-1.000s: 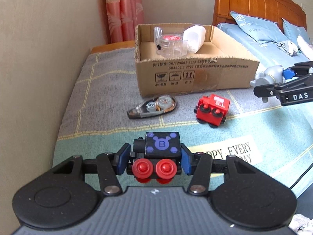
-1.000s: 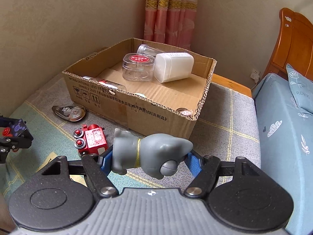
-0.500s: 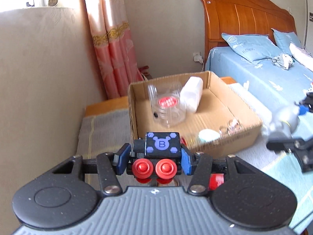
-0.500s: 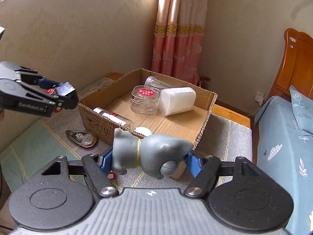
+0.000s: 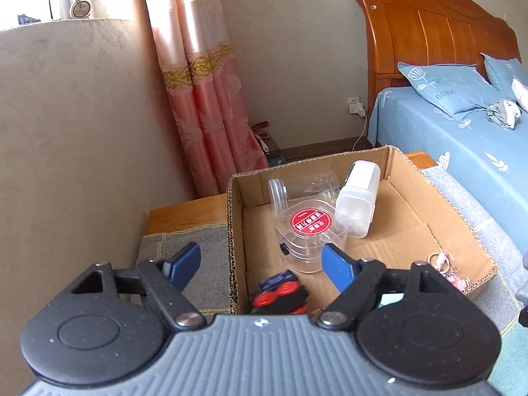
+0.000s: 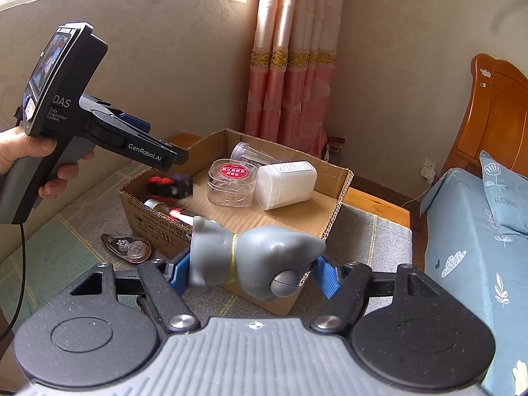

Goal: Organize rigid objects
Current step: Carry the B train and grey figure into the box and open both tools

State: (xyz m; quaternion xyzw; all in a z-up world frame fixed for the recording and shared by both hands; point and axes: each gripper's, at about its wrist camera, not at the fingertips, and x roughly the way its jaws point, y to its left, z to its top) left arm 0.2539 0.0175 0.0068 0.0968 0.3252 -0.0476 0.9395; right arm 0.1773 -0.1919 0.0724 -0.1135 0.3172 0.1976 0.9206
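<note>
Black toy car (image 5: pixel 280 293) lies beneath open left claw (image 5: pixel 264 264).

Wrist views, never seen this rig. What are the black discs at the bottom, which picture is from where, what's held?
No robot here: a person holds a handheld two-finger tool in each hand. Each picture comes from a fisheye camera on one tool, looking forward along its fingers; the black discs at the bottom are part of the tool's own body.

Left wrist view: the left tool is open above the cardboard box, holding nothing. A black toy with red wheels is below it in the box.

Right wrist view: the right tool is shut on a grey toy figure. The other tool shows at left. The box holds a clear round container and a white container. A correction tape dispenser lies outside on the mat.
</note>
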